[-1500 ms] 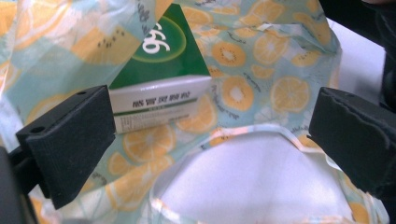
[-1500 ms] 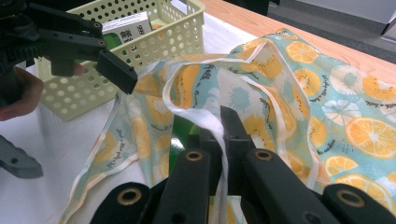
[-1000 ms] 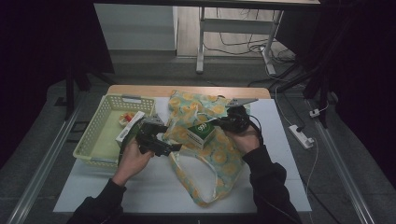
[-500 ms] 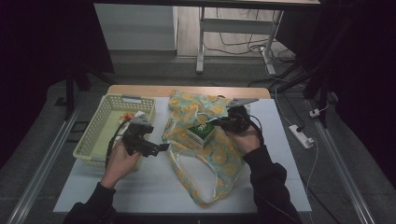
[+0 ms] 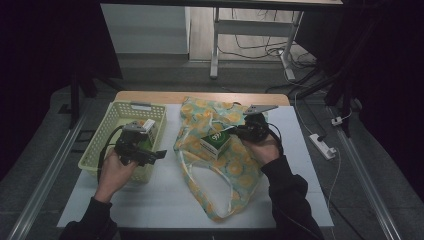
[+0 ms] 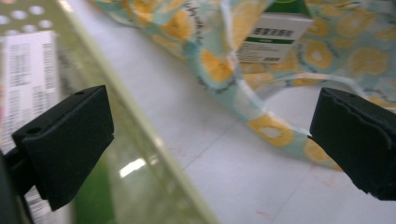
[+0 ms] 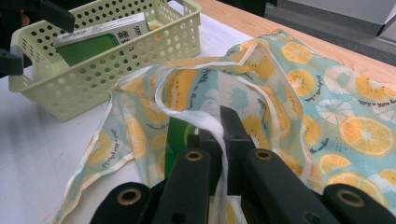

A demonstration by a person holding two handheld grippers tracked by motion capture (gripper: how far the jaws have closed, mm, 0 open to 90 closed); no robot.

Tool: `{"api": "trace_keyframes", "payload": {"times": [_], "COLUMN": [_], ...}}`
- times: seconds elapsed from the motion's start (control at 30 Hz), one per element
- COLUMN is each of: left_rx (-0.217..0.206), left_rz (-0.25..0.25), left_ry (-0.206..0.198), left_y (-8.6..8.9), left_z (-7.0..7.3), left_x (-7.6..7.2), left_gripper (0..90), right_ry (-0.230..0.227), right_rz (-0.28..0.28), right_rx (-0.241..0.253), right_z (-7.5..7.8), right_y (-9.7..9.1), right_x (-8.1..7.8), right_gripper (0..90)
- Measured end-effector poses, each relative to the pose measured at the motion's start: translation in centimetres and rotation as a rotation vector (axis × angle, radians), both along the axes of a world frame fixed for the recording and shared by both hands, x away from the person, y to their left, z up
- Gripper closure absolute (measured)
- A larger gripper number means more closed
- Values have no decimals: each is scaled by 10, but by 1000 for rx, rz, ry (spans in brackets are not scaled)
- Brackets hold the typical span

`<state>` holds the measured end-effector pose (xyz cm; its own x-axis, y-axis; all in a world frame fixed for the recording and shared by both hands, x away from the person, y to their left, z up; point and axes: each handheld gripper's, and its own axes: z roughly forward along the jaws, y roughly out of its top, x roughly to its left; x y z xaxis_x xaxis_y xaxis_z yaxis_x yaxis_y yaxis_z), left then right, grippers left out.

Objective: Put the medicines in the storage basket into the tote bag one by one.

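Bag strap [image 7: 219, 140] pinched in the closed right hand-held gripper [image 7: 219, 135], left hand-held gripper [image 6: 210, 140] open beside basket [image 5: 100, 145].

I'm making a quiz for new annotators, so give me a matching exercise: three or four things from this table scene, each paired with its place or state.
Things:
1. left gripper
2. right gripper
3. green and white box
4. basket

Places or states:
A. lying on the fruit-print bag
B. shut on the bag's rim
C. jaws open, over the basket's near corner
D. on the table, left of the bag

Pairs: 1-C, 2-B, 3-A, 4-D
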<state>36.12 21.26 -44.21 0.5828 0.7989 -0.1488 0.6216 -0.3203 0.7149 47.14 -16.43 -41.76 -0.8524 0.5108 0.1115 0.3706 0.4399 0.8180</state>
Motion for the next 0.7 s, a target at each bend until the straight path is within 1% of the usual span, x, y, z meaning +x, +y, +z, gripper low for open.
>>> {"api": "trace_keyframes", "payload": {"times": [0.03,0.17,0.23,0.3,0.4,0.5,0.63,0.7], "left_rx": [10,18,39,62,39,42,69,87], "left_rz": [7,39,61,95,135,160,177,177], "left_ry": [-2,-5,-9,-8,12,39,80,98], "left_y": [2,13,18,25,39,47,52,54], "left_z": [1,3,3,2,-5,-11,-20,-24], "left_x": [0,-2,-3,-2,0,2,6,7], "left_gripper": [0,0,0,0,0,0,0,3], "right_ry": [1,0,1,3,3,4,5,4], "right_rz": [0,3,4,5,7,8,8,8], "right_rx": [0,-1,-1,0,-2,-6,-8,-9], "right_z": [0,0,0,-1,-1,-1,-2,-2], "right_y": [0,1,1,1,2,2,3,3], "right_x": [0,0,0,0,0,0,0,0], "right_gripper": [893,893,893,893,893,893,893,893]}}
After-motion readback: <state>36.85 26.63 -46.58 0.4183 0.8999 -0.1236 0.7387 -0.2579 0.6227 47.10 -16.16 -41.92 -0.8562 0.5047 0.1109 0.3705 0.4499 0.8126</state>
